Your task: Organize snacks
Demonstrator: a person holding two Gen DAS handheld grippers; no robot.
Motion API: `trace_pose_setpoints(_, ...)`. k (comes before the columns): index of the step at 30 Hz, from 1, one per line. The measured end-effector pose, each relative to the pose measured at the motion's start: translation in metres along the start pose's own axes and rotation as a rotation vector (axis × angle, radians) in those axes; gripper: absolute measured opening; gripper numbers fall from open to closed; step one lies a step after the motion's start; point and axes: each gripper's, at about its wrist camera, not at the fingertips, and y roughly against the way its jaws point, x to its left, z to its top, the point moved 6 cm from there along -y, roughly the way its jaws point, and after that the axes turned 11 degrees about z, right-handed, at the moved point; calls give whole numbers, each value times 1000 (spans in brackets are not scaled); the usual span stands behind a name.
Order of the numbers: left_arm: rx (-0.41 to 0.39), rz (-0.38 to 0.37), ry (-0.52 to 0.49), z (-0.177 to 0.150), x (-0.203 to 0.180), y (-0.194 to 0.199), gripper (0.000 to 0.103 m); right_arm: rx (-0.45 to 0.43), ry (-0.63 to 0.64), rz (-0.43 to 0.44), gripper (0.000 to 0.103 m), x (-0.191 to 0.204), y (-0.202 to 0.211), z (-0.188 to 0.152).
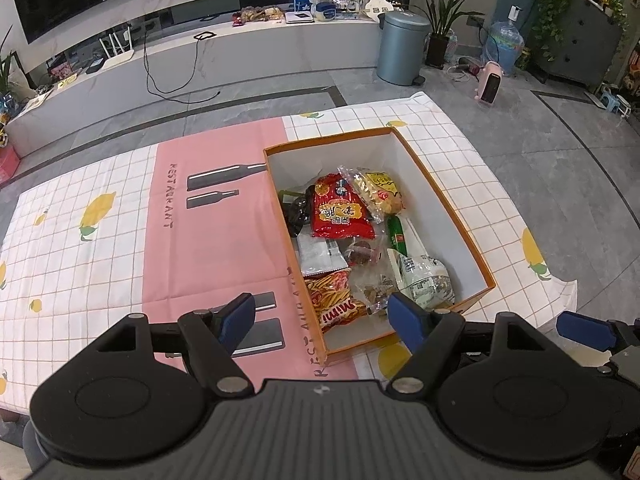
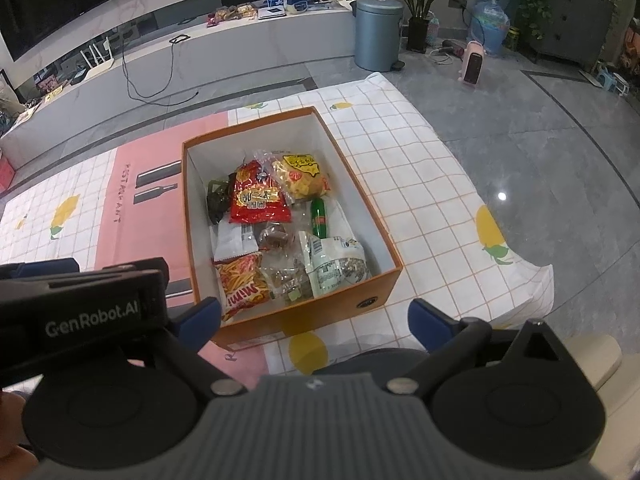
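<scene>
Your left gripper [image 1: 322, 312] hangs over the near end of the box [image 1: 440, 196], jaws apart, nothing between them. Your right gripper [image 2: 316, 318] sits just beside it, jaws also spread wide and empty. The box stands on the cloth [image 1: 100, 248] with all the snacks inside: red bag [image 1: 342, 210], yellow bag [image 1: 378, 190], green stick [image 1: 396, 236], Mimi pack [image 1: 334, 300], white-green pack [image 1: 424, 280]. None touches a pad.

An orange box [image 2: 384, 236] with white inner walls sits on a pink-and-white checked cloth [image 2: 420, 168] printed with yellow lemons.
</scene>
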Motion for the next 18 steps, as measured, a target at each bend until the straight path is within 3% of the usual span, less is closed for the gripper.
trace_pose_setpoints(18,7,-12,7,-1,1,2,89,5,10,5,97,2,0,-2)
